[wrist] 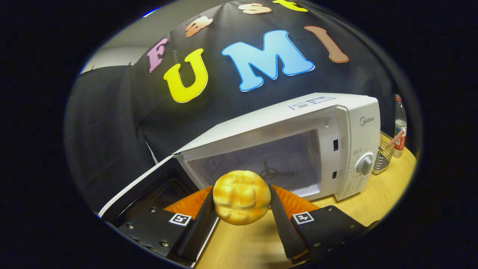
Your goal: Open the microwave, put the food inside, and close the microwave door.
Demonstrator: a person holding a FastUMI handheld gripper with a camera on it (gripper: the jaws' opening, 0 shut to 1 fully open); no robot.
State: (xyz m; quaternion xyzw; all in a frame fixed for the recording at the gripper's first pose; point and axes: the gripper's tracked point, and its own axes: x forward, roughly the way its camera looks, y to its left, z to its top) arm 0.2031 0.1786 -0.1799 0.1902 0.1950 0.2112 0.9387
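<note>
Black cloth backs a wooden counter on which the microwave stands with its door swung fully open to the left, its cavity facing the gripper. The bun is clamped between both fingers, raised off the counter just before the opening. Being roundish, it shows no clear long axis. Insertion is best made level and centred over the turntable hub, clear of the door and sill.

The gripper has two black wedge-shaped fingers with orange ribbed inner pads. Each finger's black base plate carries small silver screws and a white square tag with a black pattern, just behind the pads.
</note>
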